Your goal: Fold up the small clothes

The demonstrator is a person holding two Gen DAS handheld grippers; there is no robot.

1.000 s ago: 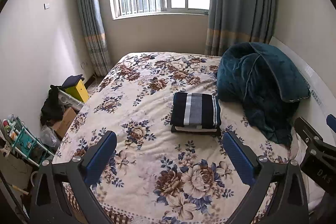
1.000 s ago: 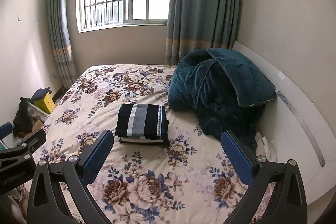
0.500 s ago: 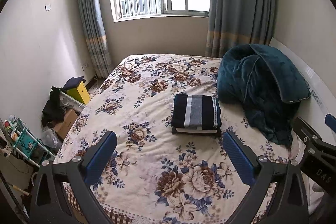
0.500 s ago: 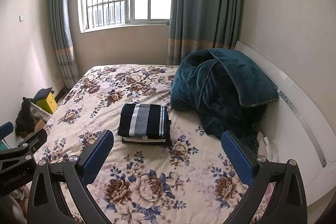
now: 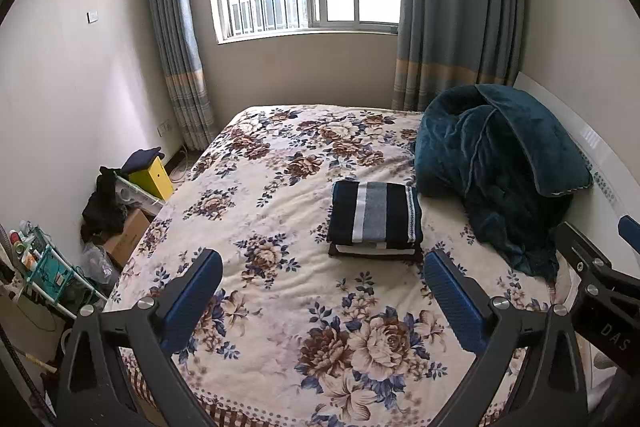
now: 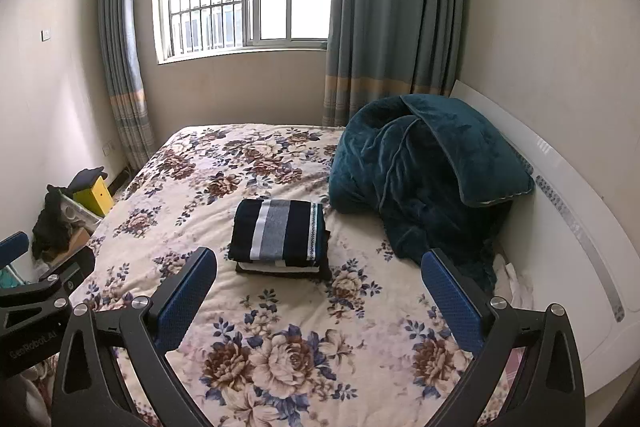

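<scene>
A: Left view: left gripper (image 5: 322, 291) spread wide, empty, drawn slightly further back than a second ago. Stack (image 5: 376, 221) folded on the bed (image 5: 280, 307), beside the blanket (image 5: 496, 163).

B: Right view: right gripper (image 6: 318, 291) likewise released, backed off. Stack (image 6: 280, 235) untouched. Folding probably finished.

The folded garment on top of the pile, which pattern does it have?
The folded garment has dark navy, white and grey stripes, clearest in the right wrist view.
</scene>
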